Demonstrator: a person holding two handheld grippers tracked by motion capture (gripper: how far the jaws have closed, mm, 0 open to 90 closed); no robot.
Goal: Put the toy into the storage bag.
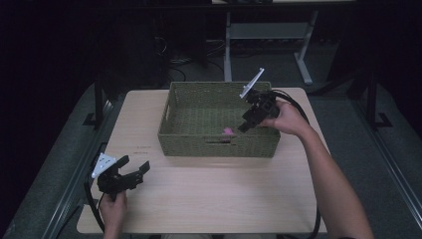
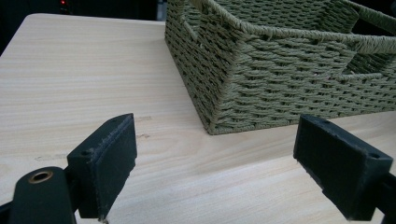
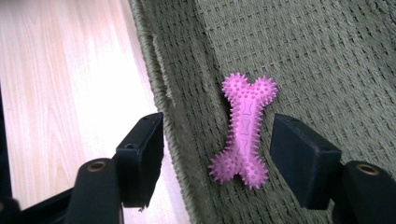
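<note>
Pink bone toy lying in a green woven basket
Right gripper hovers released above it, touching nothing; left gripper rests released over the bench.

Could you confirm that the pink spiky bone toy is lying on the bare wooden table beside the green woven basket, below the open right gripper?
Not quite: the pink spiky bone toy lies inside the green woven basket, on its woven floor by the near wall, not on the wooden table. The right gripper view shows this. The right gripper is indeed open above it, pads clear of the toy.
</note>
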